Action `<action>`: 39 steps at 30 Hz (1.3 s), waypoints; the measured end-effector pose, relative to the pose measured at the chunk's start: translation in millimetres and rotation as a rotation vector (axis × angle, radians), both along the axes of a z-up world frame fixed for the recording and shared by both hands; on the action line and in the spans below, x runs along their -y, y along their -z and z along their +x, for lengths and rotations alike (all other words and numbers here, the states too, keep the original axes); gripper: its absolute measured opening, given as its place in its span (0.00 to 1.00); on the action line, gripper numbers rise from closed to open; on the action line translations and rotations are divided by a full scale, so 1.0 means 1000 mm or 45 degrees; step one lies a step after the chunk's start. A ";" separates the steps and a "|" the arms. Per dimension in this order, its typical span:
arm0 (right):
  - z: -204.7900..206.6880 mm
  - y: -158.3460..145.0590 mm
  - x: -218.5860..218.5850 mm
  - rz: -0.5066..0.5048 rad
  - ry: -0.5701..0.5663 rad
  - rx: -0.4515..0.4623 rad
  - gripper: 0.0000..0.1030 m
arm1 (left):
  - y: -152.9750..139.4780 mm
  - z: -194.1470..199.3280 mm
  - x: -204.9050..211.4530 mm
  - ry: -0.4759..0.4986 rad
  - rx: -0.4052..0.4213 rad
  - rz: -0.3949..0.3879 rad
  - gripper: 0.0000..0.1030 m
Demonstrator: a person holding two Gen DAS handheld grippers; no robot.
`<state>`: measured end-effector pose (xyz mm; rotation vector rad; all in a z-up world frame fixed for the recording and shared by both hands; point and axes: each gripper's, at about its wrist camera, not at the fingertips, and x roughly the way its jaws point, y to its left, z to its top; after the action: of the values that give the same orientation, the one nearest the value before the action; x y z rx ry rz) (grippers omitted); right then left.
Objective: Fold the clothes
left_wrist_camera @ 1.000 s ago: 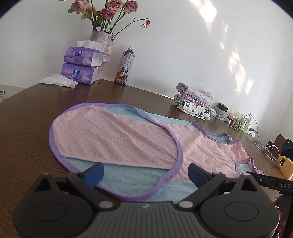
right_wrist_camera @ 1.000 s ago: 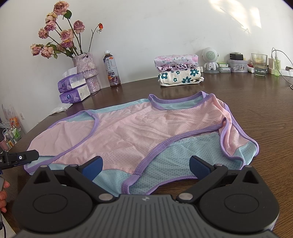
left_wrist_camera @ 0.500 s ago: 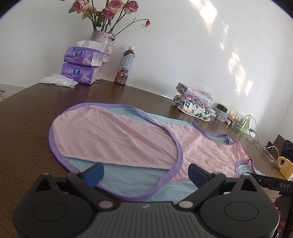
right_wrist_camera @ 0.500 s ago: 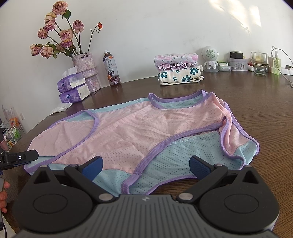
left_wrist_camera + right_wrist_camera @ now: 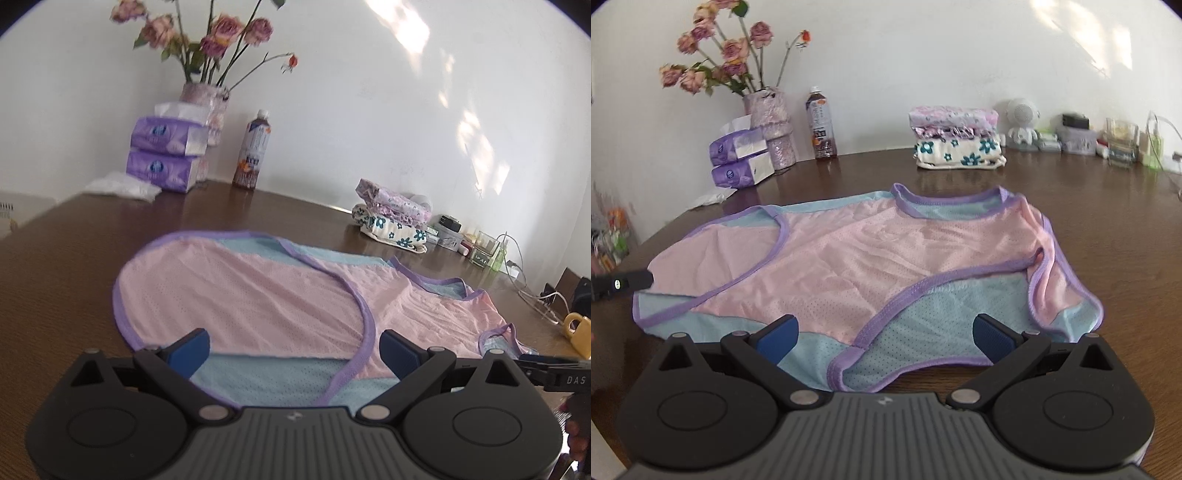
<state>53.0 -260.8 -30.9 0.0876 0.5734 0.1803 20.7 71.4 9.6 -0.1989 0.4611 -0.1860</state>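
Two black grippers with blue finger pads hang over the near edge of a dark brown wooden table, and each has its jaws spread wide with nothing between them. Seen from its own camera, the left gripper sits above the near hem of a pink mesh sleeveless top with pale blue lining and purple binding, which lies spread flat across the middle of the table. The right gripper hovers over the same garment's near edge, where the blue lining shows beneath a purple-bound armhole. From the right wrist view the top lies with its neckline towards the far edge and one side slightly rumpled.

Along the far edge, against the white wall, stands a stack of folded clothes, floral lilac pieces over a cream one with teal flowers. Towards the far left corner are a brown drink bottle with a white cap, two stacked purple tissue packs and a vase of dried pink roses. Small clutter, including a clear glass, lines the far right edge.
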 end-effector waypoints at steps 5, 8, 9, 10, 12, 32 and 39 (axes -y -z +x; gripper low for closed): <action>-0.006 -0.021 0.000 -0.103 -0.166 0.027 0.99 | -0.014 -0.003 -0.001 0.044 -0.001 0.116 0.96; -0.009 -0.026 -0.013 -0.245 -0.293 0.025 0.89 | -0.017 -0.003 0.000 0.087 -0.053 0.185 0.95; -0.010 -0.027 -0.018 -0.299 -0.335 0.024 0.81 | -0.018 -0.003 0.002 0.113 -0.064 0.216 0.95; -0.011 -0.028 -0.023 -0.352 -0.376 0.023 0.77 | -0.018 -0.004 0.005 0.147 -0.070 0.253 0.94; -0.013 -0.030 -0.034 -0.460 -0.459 0.021 0.68 | -0.019 -0.007 0.011 0.214 -0.081 0.328 0.87; 0.016 -0.027 -0.023 -0.384 -0.614 -0.257 0.05 | -0.011 -0.004 0.098 0.775 -0.078 0.567 0.52; 0.026 -0.027 -0.012 -0.260 -0.584 -0.312 0.05 | -0.004 -0.003 0.137 0.920 -0.034 0.795 0.37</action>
<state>78.9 -248.6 -3.5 -0.2261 0.8491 0.5603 17.3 -65.3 13.7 0.5907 0.5824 -0.7310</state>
